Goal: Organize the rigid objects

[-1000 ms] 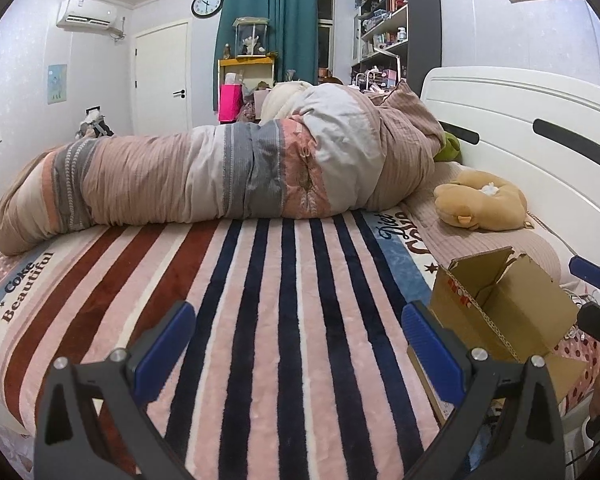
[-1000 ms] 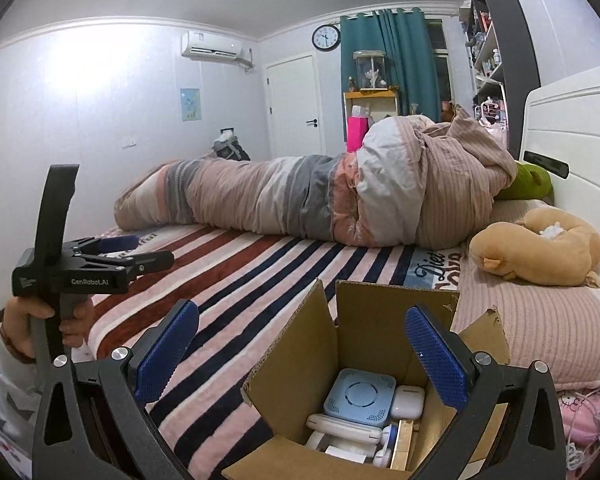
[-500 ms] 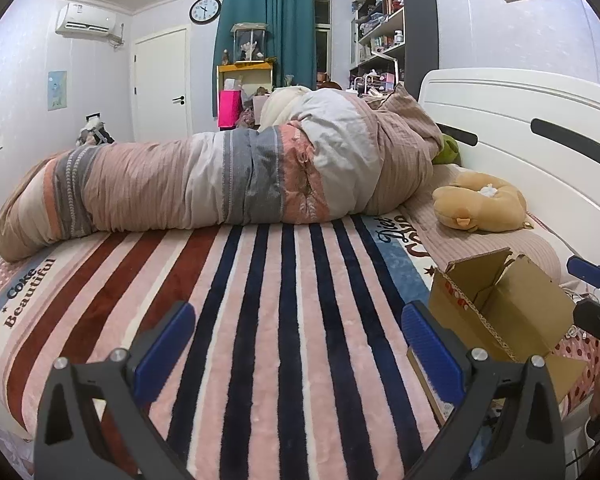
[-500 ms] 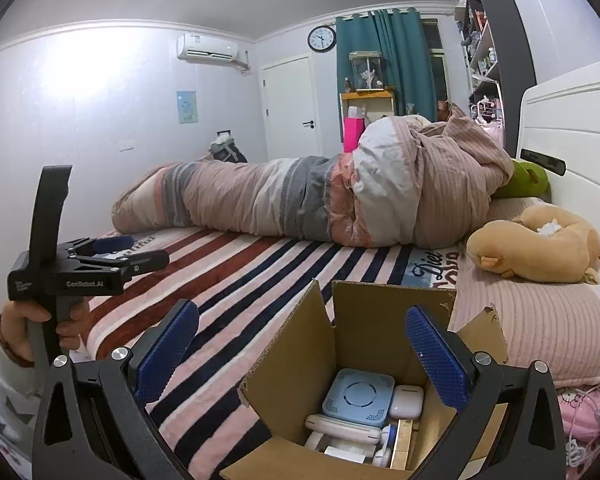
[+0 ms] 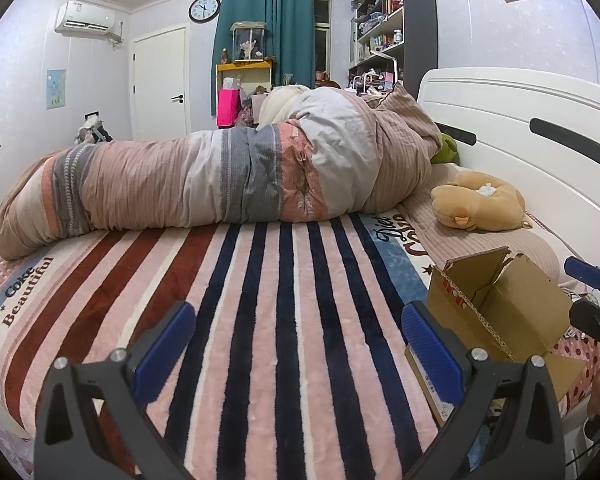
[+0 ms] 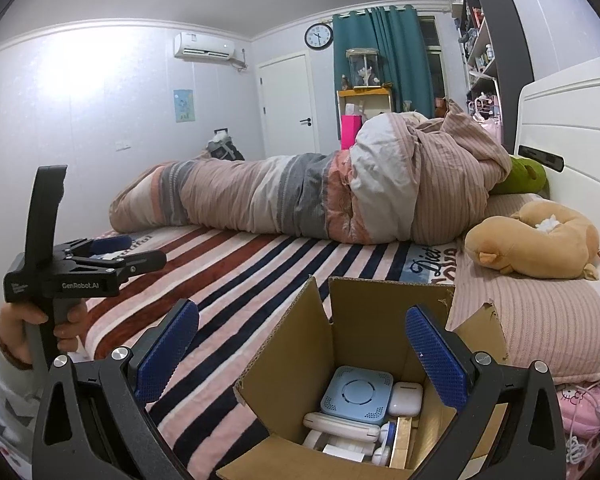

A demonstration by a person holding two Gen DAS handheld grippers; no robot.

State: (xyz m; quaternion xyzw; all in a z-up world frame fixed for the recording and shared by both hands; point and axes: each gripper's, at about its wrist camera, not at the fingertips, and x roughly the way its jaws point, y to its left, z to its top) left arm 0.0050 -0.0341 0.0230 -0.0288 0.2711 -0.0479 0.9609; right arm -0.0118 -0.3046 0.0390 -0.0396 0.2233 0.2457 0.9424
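Your right claw (image 6: pixel 302 354) hangs spread wide and empty over the open cardboard box (image 6: pixel 384 320), which sits on the striped blanket (image 6: pixel 236 280) at the near edge of the bed, just beside the pink pillow (image 6: pixel 540 320). Its flaps stand up, leaving the mouth clear from above, which looks like why you hold the claw directly over it. Down inside, at 6 o'clock in the right wrist view, the rigid things lie packed close: a pale blue square device (image 6: pixel 357 394) flat on top, a small white case (image 6: pixel 406 398) touching it on the 3 o'clock side, a white oblong gadget (image 6: pixel 342 430) just below, and a wooden piece (image 6: pixel 402 446) stood on edge against the wall. What lies beneath them is hidden.

Your left claw (image 5: pixel 298 350), likewise released and holding nothing, waits low over the bare stripes well apart from the box, which shows at 4 o'clock in its own view (image 5: pixel 496 308). In my judgement it is parked there to keep the box mouth free for the other hand.

The rolled quilt (image 5: pixel 220 184) and plush toy (image 5: pixel 476 202) lie at 12 and 2 o'clock, out of play.
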